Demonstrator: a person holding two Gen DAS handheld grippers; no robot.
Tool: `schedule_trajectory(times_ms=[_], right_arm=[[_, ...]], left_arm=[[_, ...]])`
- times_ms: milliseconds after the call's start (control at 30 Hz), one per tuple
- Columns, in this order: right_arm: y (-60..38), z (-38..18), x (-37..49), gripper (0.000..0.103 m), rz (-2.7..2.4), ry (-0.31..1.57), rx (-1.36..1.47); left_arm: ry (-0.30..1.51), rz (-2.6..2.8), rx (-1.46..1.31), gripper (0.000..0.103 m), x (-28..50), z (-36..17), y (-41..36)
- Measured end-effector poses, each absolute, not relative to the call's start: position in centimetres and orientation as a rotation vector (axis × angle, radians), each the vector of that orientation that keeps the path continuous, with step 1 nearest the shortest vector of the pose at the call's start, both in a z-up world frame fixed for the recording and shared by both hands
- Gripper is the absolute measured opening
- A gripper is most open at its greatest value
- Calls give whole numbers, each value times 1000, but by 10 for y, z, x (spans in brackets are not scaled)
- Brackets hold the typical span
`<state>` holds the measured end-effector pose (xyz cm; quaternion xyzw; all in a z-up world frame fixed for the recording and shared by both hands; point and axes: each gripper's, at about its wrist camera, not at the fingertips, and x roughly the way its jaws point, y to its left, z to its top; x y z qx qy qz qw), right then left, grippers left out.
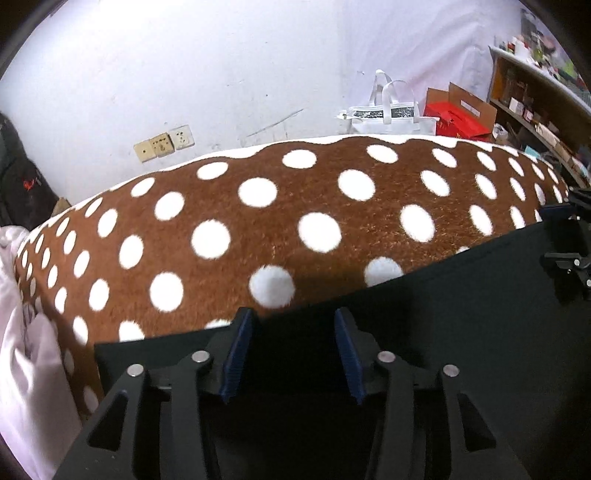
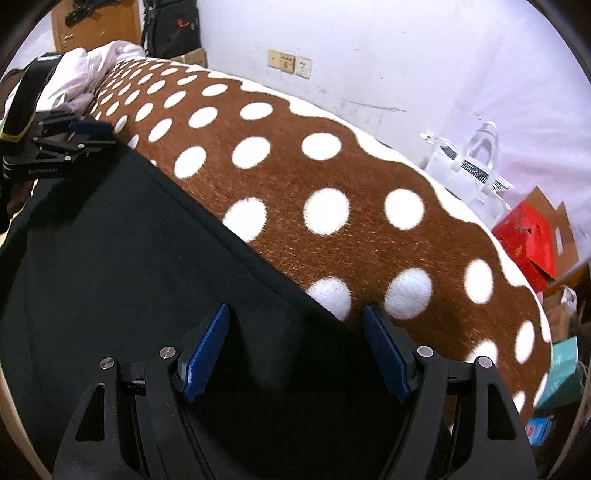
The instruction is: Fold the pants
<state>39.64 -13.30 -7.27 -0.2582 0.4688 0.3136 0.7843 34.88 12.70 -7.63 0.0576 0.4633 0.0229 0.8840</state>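
Note:
Black pants point(image 1: 461, 314) lie flat on a brown blanket with white dots point(image 1: 295, 206). My left gripper point(image 1: 293, 314) hovers over the pants' far edge near their left corner, jaws wide apart, nothing pinched between the blue pads. The right gripper point(image 1: 561, 221) shows at the far right over the same edge. In the right wrist view the pants point(image 2: 129, 240) fill the lower left and the blanket point(image 2: 332, 177) runs diagonally behind. My right gripper point(image 2: 295, 310) stands open above the pants' edge, pads clear of the cloth. The left gripper point(image 2: 85, 129) sits at the upper left.
A crumpled white garment point(image 1: 22, 369) lies at the blanket's left end. Beyond the far edge stand a white tote bag point(image 1: 388, 114), a red box point(image 1: 454, 118) and cluttered shelves point(image 1: 535, 96). A black backpack point(image 2: 170, 26) leans by the wall.

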Motion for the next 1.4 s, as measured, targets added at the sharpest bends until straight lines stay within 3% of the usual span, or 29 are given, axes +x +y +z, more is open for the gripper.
schedule_trajectory(times_ms=[33, 100, 167, 233, 300, 367, 600, 867, 1267, 1400], right_arm=[[-134, -72, 396, 73, 677, 1009, -555], [-134, -67, 392, 34, 679, 1004, -558], [-134, -62, 386, 8, 686, 998, -579], [-132, -57, 377, 7, 678, 982, -605], [-131, -52, 369, 6, 659, 957, -630], [-133, -45, 364, 6, 644, 941, -621], [-143, -3, 316, 6, 639, 861, -555], [-156, 17, 212, 6, 669, 873, -470], [-159, -56, 121, 6, 630, 1304, -484], [-153, -75, 133, 16, 575, 1439, -465]], left_arm=[[961, 47, 146, 53, 350, -78, 126], [939, 47, 203, 53, 347, -81, 121], [942, 51, 237, 53, 348, -84, 118], [957, 52, 237, 45, 351, -82, 117], [960, 40, 275, 23, 350, -83, 108], [964, 41, 353, 8, 347, -86, 92], [919, 82, 198, 7, 315, -52, 99], [851, 124, 22, 7, 210, -21, 99], [1035, 159, -114, 7, 89, -84, 82], [1088, 170, -147, 11, 81, -105, 82]])
